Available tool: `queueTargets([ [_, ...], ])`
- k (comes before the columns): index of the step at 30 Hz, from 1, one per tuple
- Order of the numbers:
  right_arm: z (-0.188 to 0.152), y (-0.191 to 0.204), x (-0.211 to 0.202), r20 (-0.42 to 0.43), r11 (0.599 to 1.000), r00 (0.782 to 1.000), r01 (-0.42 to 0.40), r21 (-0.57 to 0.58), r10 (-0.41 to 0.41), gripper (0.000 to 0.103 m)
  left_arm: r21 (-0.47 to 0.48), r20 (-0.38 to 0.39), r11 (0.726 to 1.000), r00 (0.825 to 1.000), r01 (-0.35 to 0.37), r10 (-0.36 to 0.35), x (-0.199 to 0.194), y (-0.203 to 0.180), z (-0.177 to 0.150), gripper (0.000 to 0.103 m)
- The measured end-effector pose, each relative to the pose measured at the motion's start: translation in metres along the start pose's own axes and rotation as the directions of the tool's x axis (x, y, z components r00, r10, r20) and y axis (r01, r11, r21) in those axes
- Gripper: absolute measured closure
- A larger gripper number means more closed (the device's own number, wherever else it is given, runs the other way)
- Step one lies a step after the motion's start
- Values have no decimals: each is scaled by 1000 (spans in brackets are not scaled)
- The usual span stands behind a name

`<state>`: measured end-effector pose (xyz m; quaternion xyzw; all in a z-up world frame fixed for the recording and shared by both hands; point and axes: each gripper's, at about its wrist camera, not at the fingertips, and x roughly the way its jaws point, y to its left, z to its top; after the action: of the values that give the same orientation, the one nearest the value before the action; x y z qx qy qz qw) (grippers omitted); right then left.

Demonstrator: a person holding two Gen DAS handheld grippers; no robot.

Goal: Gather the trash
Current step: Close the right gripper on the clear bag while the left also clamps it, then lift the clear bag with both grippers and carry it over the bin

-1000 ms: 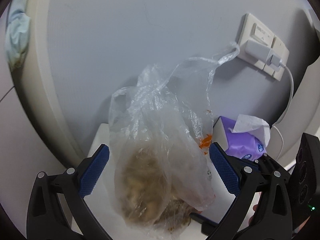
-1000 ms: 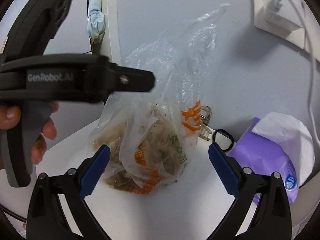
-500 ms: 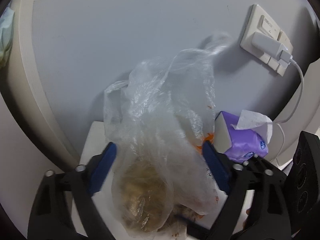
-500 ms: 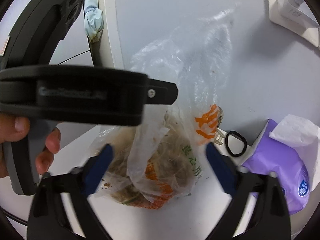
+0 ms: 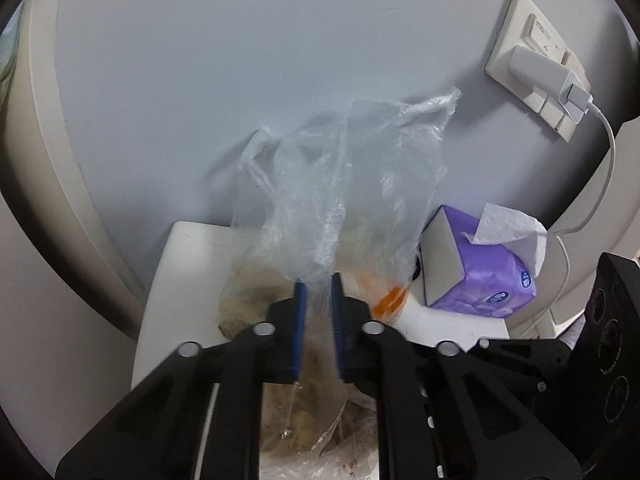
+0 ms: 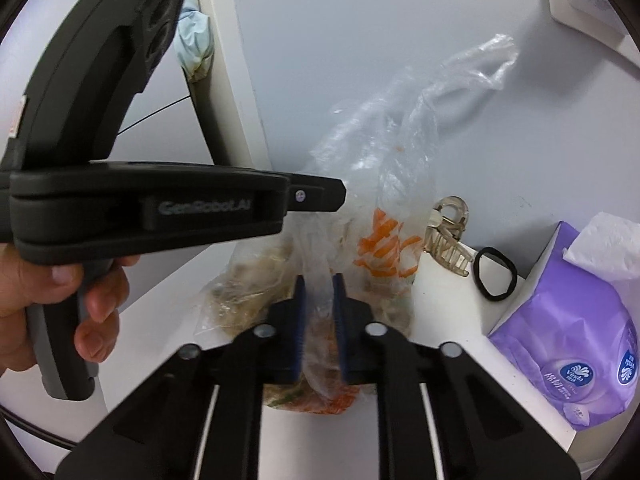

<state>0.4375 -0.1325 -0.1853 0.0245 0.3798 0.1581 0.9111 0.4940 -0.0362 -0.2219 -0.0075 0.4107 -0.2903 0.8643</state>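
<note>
The trash bag (image 6: 372,248) is sitting on the shelf (image 6: 452,312) against the wall. The hair clip (image 6: 450,232), hair tie (image 6: 496,274) and tissue pack (image 6: 580,356) are lying to its right.

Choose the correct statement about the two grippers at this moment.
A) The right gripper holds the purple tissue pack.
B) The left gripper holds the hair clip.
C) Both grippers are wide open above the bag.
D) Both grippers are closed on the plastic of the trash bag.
D. In each wrist view the blue pads stand close together with clear film pinched between them: the left gripper and the right gripper both clamp the trash bag.
</note>
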Motion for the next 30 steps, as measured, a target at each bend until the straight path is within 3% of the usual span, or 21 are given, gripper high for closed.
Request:
queueTargets([
  [12,-1,5,-15,24,1000,999,-21,-5,21,98,-16,49,1000,999,-12,13,-26,-8,2,102],
  [30,-8,23,-97,91,997,994,-55,-45,59,98,-38,137,998,989,-44,48,-103,-42,3,102],
])
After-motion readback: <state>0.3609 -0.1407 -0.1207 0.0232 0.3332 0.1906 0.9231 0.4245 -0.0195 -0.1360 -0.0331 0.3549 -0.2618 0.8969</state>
